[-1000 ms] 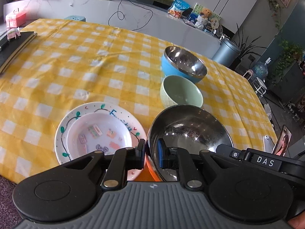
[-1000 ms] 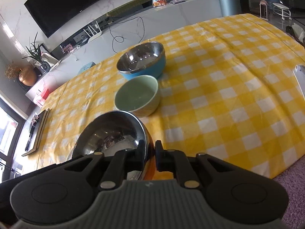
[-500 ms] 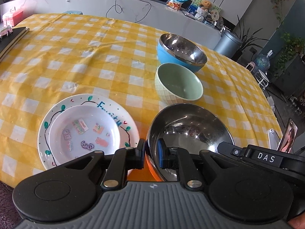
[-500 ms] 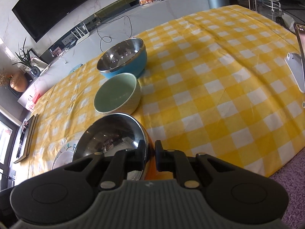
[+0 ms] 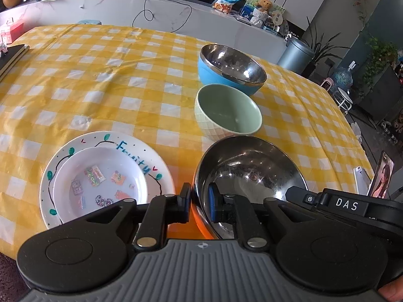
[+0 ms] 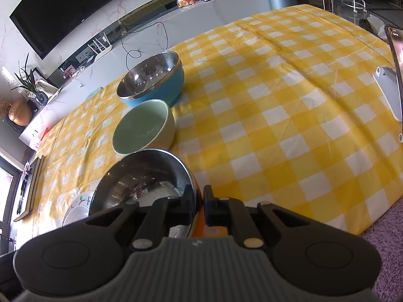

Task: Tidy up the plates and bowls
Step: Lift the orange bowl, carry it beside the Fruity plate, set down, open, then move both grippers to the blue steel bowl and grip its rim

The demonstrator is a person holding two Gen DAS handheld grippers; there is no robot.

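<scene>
Left claw (image 5: 200, 205) and right claw (image 6: 199, 206) both pinch the orange-sided round steel bowl's (image 5: 248, 173) rim, just beside the pale green ceramic bowl (image 5: 228, 113).

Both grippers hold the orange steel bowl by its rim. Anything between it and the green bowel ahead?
Nothing visible. The orange steel bowl sits directly before the green bowl; only bare checked tablecloth shows at the narrow gap.

The left gripper (image 5: 199, 202) is clamped on the near left rim of the steel bowl (image 5: 252, 173), one finger outside, one inside. The right gripper (image 6: 199, 202) is pinched on the bowl's near right rim. Both grippers are tilted steeply downward toward the bowl.
</scene>
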